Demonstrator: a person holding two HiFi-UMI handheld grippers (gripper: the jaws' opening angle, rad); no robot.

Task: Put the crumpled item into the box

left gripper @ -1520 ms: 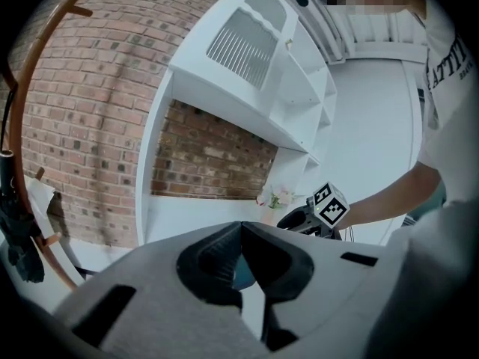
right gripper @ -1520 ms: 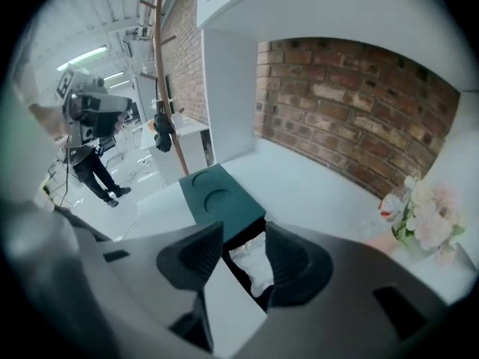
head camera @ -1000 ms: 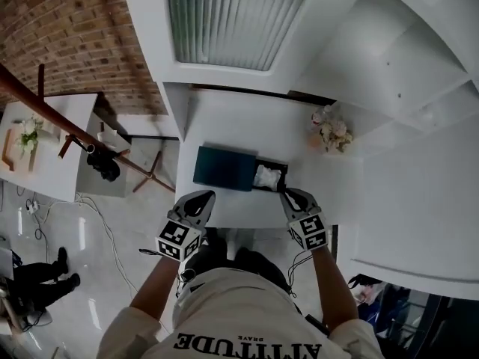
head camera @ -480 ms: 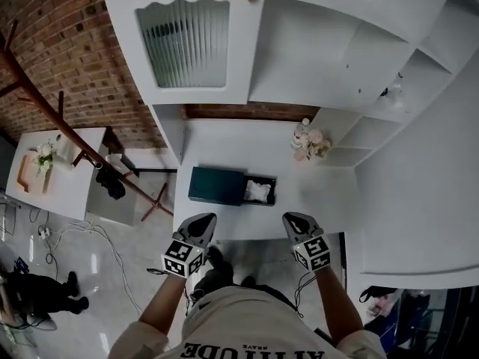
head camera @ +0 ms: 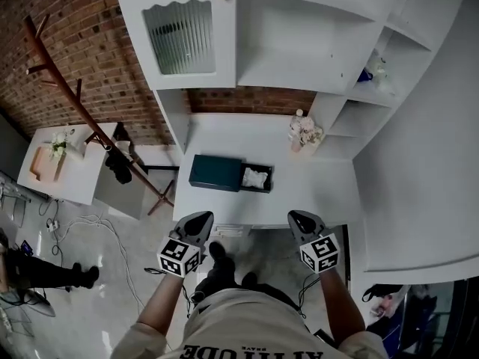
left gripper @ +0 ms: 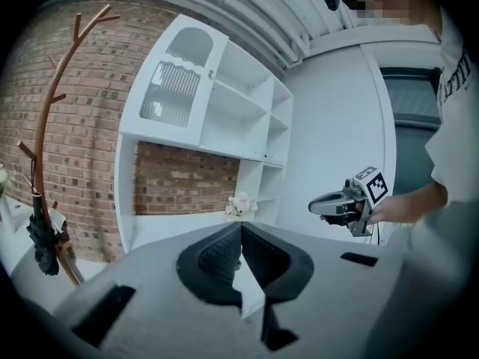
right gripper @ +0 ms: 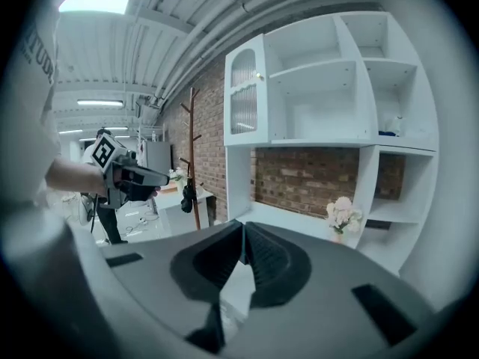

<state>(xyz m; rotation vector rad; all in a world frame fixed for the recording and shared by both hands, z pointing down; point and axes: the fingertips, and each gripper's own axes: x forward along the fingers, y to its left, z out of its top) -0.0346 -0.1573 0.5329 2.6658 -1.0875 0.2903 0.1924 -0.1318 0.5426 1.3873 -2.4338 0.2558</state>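
One box [head camera: 215, 173], one crumpled item [head camera: 255, 177] and one flower bunch [head camera: 303, 131] are sitting on the surface [head camera: 314, 193]; two tongs are hovering, the left tongs [head camera: 200, 218] and the right tongs [head camera: 300, 218].

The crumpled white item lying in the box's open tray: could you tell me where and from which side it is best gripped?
Probably from above, pinching across the middle of the crumpled white item. It lies inside the black tray, whose walls fence its sides, and the dark box sleeve closes off the left, so only its top is open.
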